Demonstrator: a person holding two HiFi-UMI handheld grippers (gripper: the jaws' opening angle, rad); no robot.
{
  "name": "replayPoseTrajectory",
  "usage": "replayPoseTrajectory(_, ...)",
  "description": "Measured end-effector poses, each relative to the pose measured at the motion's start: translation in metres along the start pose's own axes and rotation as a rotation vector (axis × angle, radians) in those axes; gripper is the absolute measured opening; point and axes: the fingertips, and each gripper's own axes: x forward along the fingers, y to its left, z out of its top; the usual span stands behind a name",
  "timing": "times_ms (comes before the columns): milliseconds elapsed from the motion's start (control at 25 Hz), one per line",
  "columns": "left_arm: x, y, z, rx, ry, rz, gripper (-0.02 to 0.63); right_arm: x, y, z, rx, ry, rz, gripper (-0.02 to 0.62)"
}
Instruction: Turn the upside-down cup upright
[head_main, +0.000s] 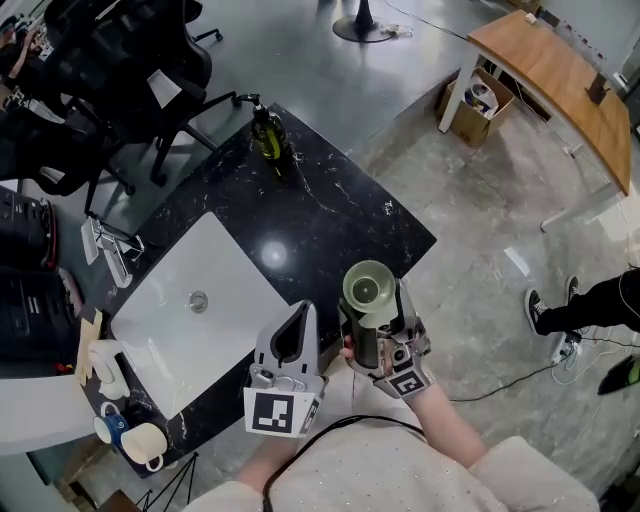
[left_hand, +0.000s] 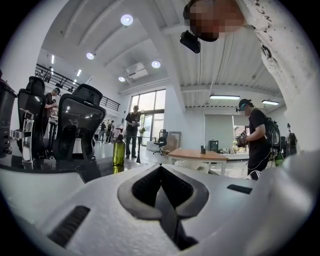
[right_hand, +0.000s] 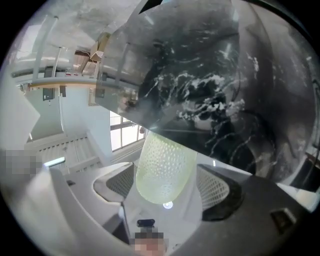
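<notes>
The right gripper (right_hand: 166, 176) is clamped wide on the pale green cup (head_main: 368, 288). The cup sits between its jaws with its long axis running out along them, and one round end is tilted upward. I cannot tell whether that end is mouth or base. Just to its left hangs the left gripper (left_hand: 161, 175), jaws together and empty. The dark counter (head_main: 330, 210) lies below and beyond, apart from the cup.

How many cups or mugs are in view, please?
3: a green cup in the right claw, a cream mug and a blue mug at the counter's near-left corner; others may be hidden.
</notes>
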Motion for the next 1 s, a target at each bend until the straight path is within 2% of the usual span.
replayPoseTrajectory(200, -0.002, 0.001, 0.002, 0.000, -0.005, -0.006, 0.002, -0.003, 0.007, -0.003, -0.009, 0.013, 0.048, 0.365)
replayPoseTrajectory(520, -0.003, -0.007, -0.001, -0.003, -0.004, -0.031, 0.002, -0.011, -0.005, -0.015, -0.034, 0.072, 0.006, 0.365)
replayPoseTrajectory(720, -0.004, -0.010, -0.001, 0.000, -0.007, -0.040, 0.002, -0.018, -0.006, -0.023, -0.045, 0.091, 0.017, 0.365)
replayPoseTrajectory(800, -0.005, -0.010, -0.001, 0.003, -0.009, -0.043, 0.002, -0.021, -0.005, -0.027, -0.099, 0.104, -0.001, 0.364)
replayPoseTrajectory(880, -0.007, -0.011, -0.001, 0.002, -0.018, -0.046, 0.002, -0.028, -0.006, -0.034, -0.196, 0.136, -0.057, 0.364)
replayPoseTrajectory(1000, -0.007, -0.016, 0.000, -0.005, -0.039, -0.056, 0.002, -0.031, -0.008, -0.063, -0.400, 0.265, -0.167, 0.362)
